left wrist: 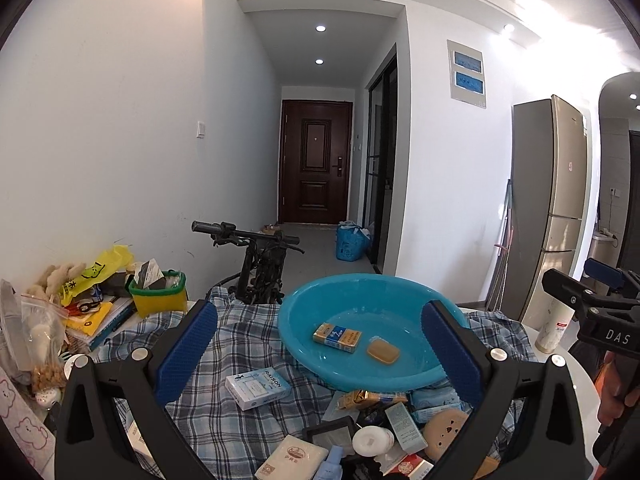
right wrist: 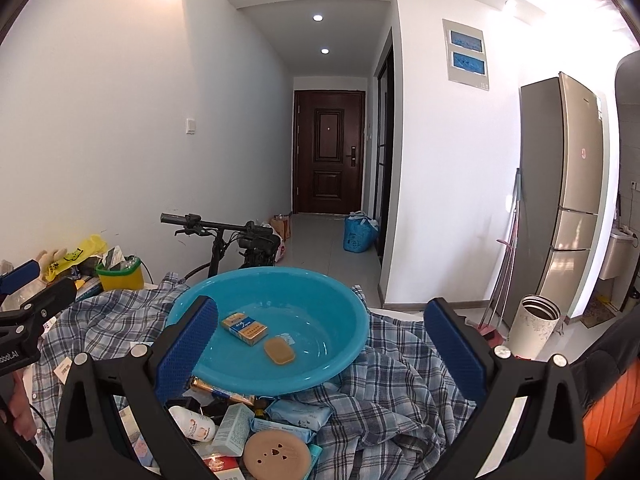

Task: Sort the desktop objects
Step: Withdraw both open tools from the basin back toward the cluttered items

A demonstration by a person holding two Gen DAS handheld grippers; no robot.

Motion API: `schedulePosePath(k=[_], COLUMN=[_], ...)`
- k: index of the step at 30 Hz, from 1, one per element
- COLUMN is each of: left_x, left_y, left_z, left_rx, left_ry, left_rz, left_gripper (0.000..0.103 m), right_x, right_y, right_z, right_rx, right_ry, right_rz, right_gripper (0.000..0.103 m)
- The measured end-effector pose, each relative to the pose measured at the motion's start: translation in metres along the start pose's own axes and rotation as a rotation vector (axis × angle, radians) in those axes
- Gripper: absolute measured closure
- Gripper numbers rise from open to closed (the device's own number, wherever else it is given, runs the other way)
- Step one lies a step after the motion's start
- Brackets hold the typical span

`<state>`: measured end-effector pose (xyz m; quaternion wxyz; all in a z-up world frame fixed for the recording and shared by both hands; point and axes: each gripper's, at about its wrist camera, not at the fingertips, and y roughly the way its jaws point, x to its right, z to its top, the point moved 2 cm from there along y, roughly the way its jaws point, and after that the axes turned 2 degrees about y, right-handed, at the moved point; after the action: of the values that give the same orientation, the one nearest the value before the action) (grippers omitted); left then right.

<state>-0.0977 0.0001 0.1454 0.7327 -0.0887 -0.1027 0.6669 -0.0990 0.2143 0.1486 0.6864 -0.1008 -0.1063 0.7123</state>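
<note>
A blue plastic basin (left wrist: 304,312) (right wrist: 344,320) rests on a plaid cloth (left wrist: 240,344) (right wrist: 400,392). Inside it lie a yellow and blue pack (left wrist: 337,337) (right wrist: 244,327) and a tan soap bar (left wrist: 383,352) (right wrist: 279,350). A pale blue box marked RAISON (left wrist: 258,389) lies on the cloth in front of the basin. A heap of small items sits at the near edge: a tan round case (left wrist: 444,432) (right wrist: 277,458), a white jar (left wrist: 372,440), wipes packs (right wrist: 298,414). My left gripper (left wrist: 320,360) is open and empty above the heap. My right gripper (right wrist: 320,360) is open and empty too.
At the left, a yellow and green bin (left wrist: 160,296) (right wrist: 119,274), a yellow bag (left wrist: 96,276), plush toys and books crowd the table. A white cup (right wrist: 534,326) (left wrist: 554,328) stands at the right. A scooter (left wrist: 256,264) and a fridge (right wrist: 568,200) stand behind the table.
</note>
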Motion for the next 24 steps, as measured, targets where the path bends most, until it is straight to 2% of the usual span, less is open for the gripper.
schedulePosePath(k=[4,11,15,24], left_x=[-0.002,-0.003,-0.002,0.002], left_y=[-0.007,-0.011,-0.005,0.0], left_z=[0.002,-0.007,-0.024,-0.076], left_rx=[0.003,-0.029,-0.107,-0.183], left_ry=[0.012,0.011,0.005,0.037], left_rz=[0.018,0.003,-0.042,-0.031], left_gripper=[0.0,0.0,0.0,0.0], right_x=[-0.006,-0.002,0.0,0.007], right_y=[-0.008,-0.02,-0.024,-0.022], right_z=[0.005,0.003,-0.014,-0.076], right_rx=[0.016,0.035,0.027,-0.09], right_ry=[-0.031,-0.022,-0.045,-0.027], right_rz=[-0.01,-0.014,-0.032,-0.014], right_gripper=[0.0,0.0,0.0,0.0])
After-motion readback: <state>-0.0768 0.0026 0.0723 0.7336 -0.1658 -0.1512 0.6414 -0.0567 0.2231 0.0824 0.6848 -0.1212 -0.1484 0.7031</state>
